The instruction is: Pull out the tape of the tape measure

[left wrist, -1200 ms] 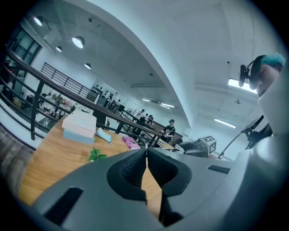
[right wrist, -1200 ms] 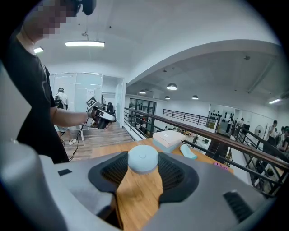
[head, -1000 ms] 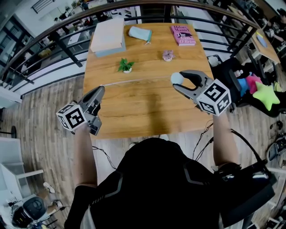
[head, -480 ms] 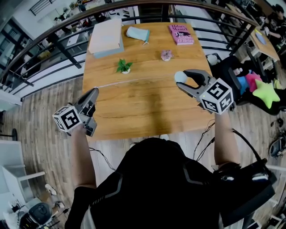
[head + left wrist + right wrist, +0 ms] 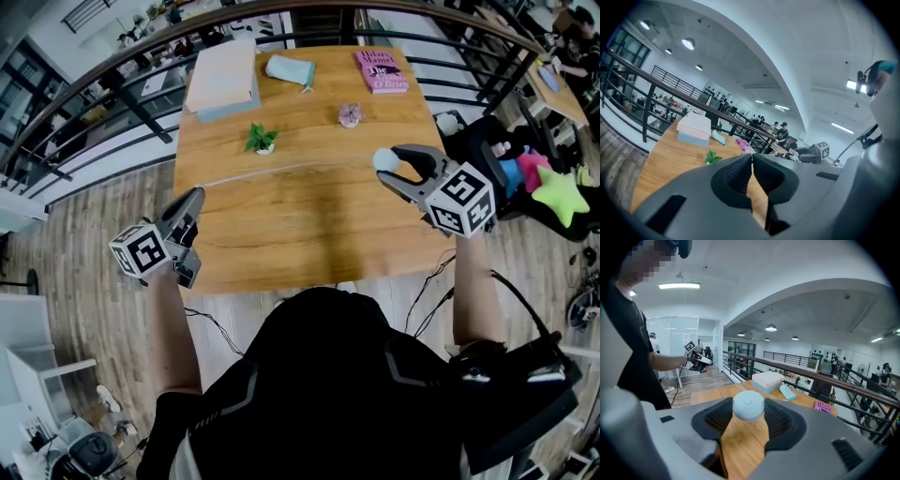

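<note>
My right gripper (image 5: 395,161) is shut on a round pale blue tape measure (image 5: 385,160) over the right side of the wooden table (image 5: 281,230). In the right gripper view the tape measure (image 5: 748,405) sits between the two ribbed pads of the right gripper (image 5: 748,412). A thin pale tape (image 5: 281,170) runs from it leftwards across the table to the tips of my left gripper (image 5: 196,195). The left gripper hovers at the table's left edge. In the left gripper view the left gripper (image 5: 752,161) has its jaws pressed together, and the tape end itself does not show there.
At the table's far edge lie a stack of pale boxes (image 5: 225,77), a light blue pouch (image 5: 291,68) and a pink book (image 5: 382,71). A small green plant (image 5: 262,139) and a small pinkish object (image 5: 350,115) stand nearer. A metal railing runs behind; a bag with toys (image 5: 530,183) sits at the right.
My left gripper has drawn back to the left, off the table's edge, and the right gripper has shifted slightly right. The stretch of tape between them is longer.
</note>
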{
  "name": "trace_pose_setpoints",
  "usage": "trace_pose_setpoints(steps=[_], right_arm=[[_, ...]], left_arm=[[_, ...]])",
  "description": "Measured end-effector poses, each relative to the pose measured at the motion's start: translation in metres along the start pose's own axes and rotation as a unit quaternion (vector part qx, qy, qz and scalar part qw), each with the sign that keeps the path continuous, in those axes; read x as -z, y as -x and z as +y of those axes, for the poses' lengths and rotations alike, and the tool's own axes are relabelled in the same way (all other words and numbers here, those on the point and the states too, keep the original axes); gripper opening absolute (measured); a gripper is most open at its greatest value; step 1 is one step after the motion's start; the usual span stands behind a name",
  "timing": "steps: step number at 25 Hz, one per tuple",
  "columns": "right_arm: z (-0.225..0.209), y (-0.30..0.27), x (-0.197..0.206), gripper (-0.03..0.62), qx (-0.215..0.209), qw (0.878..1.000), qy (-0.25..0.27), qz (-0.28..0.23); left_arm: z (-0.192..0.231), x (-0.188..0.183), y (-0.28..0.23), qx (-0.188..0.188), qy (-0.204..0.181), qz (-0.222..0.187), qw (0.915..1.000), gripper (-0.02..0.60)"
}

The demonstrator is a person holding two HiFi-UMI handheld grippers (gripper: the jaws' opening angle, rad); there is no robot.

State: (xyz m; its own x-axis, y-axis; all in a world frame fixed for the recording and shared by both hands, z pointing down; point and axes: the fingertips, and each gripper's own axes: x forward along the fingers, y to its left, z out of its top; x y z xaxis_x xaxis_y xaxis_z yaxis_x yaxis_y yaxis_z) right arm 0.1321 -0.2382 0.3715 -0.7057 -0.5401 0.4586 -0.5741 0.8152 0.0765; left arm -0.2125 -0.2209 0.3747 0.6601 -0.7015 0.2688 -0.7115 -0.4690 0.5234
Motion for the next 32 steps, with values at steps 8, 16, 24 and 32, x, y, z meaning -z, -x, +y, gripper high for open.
trace_pose_setpoints(steps=[8,16,24,32], right_arm=[[0.005,-0.009,0.005,0.222,-0.012,1.000,-0.003,0.005],[-0.009,-0.008,0.028,0.222,-0.010,0.999,-0.041,0.016],[-0.022,-0.025,0.088,0.222,-0.025,0.993,-0.097,0.060],[-0.026,-0.056,0.180,0.222,-0.058,0.978,-0.151,0.130]], left_arm=[[-0.015,0.014,-0.020,0.027,0.021,0.024,0.9991,0.037],[-0.002,0.030,-0.031,0.013,0.043,0.053,0.9976,0.037],[0.016,0.077,-0.061,-0.002,0.088,0.112,0.9897,0.037],[0.048,0.155,-0.098,-0.029,0.151,0.188,0.9701,0.037]])
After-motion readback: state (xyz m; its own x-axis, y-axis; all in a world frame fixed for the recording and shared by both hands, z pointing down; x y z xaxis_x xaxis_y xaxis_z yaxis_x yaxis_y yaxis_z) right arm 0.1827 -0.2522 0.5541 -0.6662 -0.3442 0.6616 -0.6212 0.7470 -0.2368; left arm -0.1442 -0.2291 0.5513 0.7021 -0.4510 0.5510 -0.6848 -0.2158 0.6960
